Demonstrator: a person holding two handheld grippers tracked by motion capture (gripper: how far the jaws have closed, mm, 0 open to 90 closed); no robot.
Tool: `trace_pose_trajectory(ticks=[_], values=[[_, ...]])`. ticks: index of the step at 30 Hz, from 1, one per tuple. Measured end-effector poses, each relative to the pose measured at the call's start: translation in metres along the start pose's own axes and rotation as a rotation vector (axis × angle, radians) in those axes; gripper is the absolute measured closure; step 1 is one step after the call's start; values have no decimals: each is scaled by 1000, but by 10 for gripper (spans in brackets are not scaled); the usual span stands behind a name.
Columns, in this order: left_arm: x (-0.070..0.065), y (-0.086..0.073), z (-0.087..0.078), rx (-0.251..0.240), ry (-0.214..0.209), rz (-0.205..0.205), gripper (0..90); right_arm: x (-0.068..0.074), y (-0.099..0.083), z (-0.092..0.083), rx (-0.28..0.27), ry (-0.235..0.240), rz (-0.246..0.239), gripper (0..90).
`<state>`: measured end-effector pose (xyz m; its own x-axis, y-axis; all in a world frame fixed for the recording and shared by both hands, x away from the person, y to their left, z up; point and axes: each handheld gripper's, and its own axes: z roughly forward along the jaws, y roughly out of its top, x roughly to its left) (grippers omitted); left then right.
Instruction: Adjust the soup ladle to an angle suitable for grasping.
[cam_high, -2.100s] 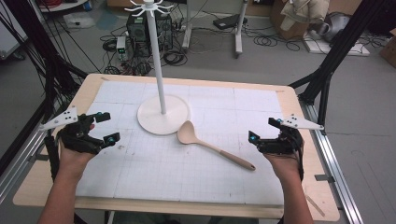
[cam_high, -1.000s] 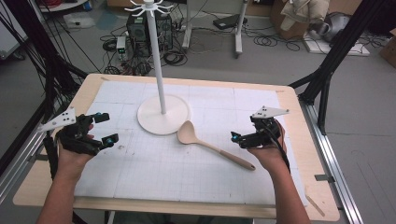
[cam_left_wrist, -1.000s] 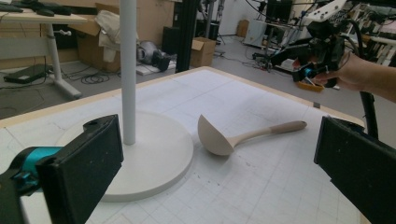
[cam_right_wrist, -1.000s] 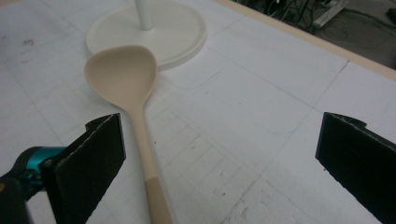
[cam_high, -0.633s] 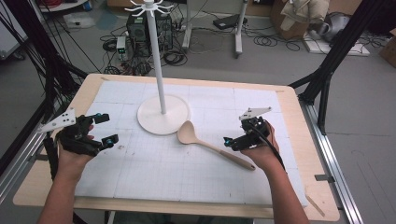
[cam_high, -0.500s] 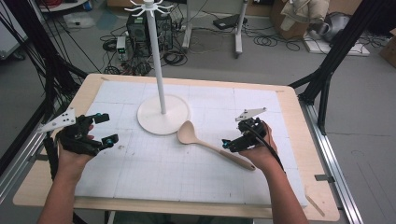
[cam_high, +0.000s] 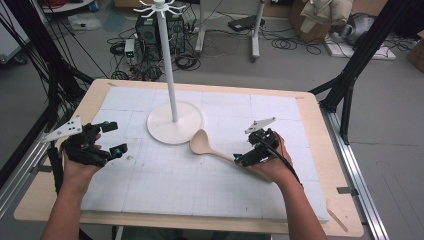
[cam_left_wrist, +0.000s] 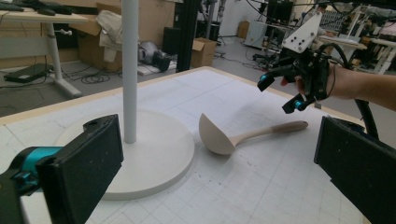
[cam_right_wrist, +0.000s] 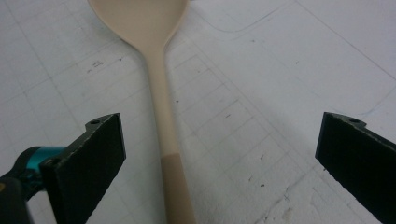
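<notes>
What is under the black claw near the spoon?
The spoon's handle lies on the white mat, right below the open right gripper. In the high view the gripper and hand cover the handle's end.

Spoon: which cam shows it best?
Left gripper view: the whole spoon shows, bowl to handle end. High view has the spoon small, its handle end under the right tongs. Right gripper view crops the bowl.
</notes>
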<state>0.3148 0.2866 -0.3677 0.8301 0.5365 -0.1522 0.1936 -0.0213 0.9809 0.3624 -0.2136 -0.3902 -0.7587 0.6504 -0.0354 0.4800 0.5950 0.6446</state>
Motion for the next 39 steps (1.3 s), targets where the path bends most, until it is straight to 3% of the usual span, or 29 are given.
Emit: trace_pose_trajectory(ticks=[13,16,21,22,26,28,30,34,38,39], values=[[0,0,-1,0,1,-5,17,4,-3,15,38,33,-23,11],[0,0,0,5,5,-5,17,7,-7,24,96,33,-30,37],[0,0,1,6,-1,-6,17,8,-6,28,126,24,-39,62],[0,-1,1,1,-2,-13,17,9,-7,30,148,28,-53,134],[0,-1,1,-1,-1,-14,17,10,-6,33,165,54,-73,220],[0,-1,1,0,-1,-16,17,12,-7,36,189,71,-87,341],[1,-1,0,1,-3,-13,17,12,-7,36,196,65,-86,367],[2,-2,0,-5,-4,-26,17,14,-8,37,204,51,-112,552],[4,-5,0,-7,-1,-34,17,16,-8,38,226,81,-103,666],[4,-5,0,-5,-1,-36,17,18,-7,38,230,108,-121,751]])
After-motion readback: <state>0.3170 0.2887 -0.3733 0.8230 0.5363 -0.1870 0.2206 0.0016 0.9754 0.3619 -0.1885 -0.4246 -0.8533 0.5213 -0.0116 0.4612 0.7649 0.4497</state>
